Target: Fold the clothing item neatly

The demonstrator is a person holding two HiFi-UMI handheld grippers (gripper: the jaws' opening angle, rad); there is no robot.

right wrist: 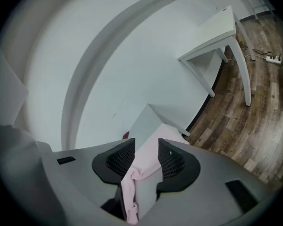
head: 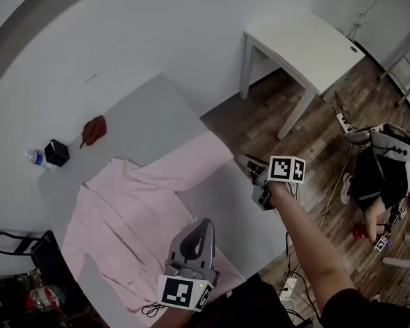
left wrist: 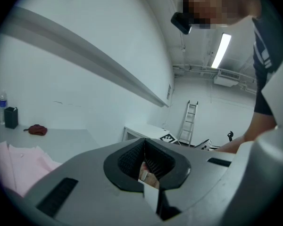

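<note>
A pink shirt (head: pixel 130 217) lies spread flat on the grey table (head: pixel 150 108), one sleeve (head: pixel 198 159) stretched toward the table's right edge. My right gripper (head: pixel 249 164) is at that sleeve's end. In the right gripper view its jaws (right wrist: pixel 146 152) stand apart and the pink sleeve cloth (right wrist: pixel 141 173) hangs loose between them, not pinched. My left gripper (head: pixel 203 225) hovers over the shirt's lower hem and is tilted upward. Its jaws (left wrist: pixel 145 147) are shut with no cloth in them. A corner of the shirt (left wrist: pixel 19 166) shows at the left of that view.
A dark red rag (head: pixel 93 130), a black box (head: pixel 56 152) and a small bottle (head: pixel 34 158) sit at the table's far left. A white side table (head: pixel 307 39) stands on the wood floor, where a person (head: pixel 386 166) crouches at right. A ladder (left wrist: pixel 188 121) leans on the far wall.
</note>
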